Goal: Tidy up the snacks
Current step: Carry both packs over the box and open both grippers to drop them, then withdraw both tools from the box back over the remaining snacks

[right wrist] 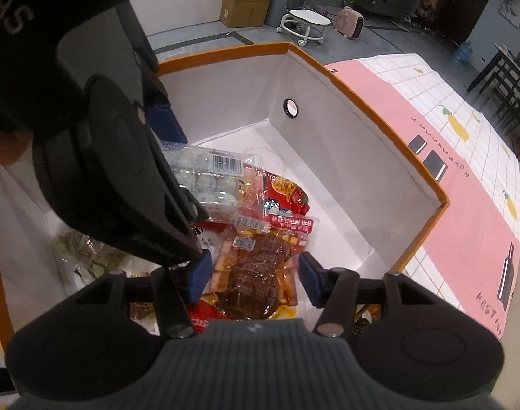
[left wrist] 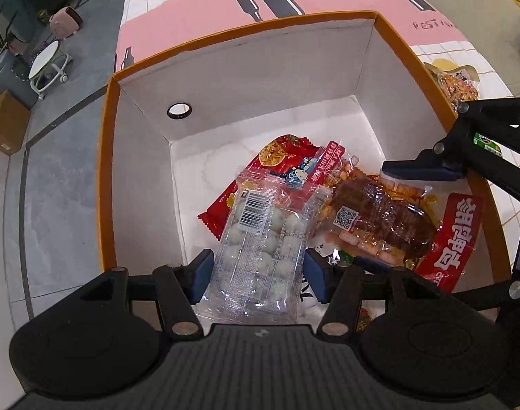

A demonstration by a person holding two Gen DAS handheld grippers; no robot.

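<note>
L jaws astride egg pack (left wrist: 260, 239); R astride meat pack (right wrist: 256, 273).

Even, soft indoor light; both views are sharp at the centre. Fisheye bending curves the edges. Glare glints on the clear snack wrappers (left wrist: 260, 239).

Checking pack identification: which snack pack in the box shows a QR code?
The brown meat pack, between the right gripper pads; the clear pack of white balls shows a barcode instead.

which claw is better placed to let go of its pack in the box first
Left, marginally. The left claw has the clear pack of white balls lying on other snacks inside the box. The right claw straddles the brown meat pack, partly crowded by the left claw.
</note>
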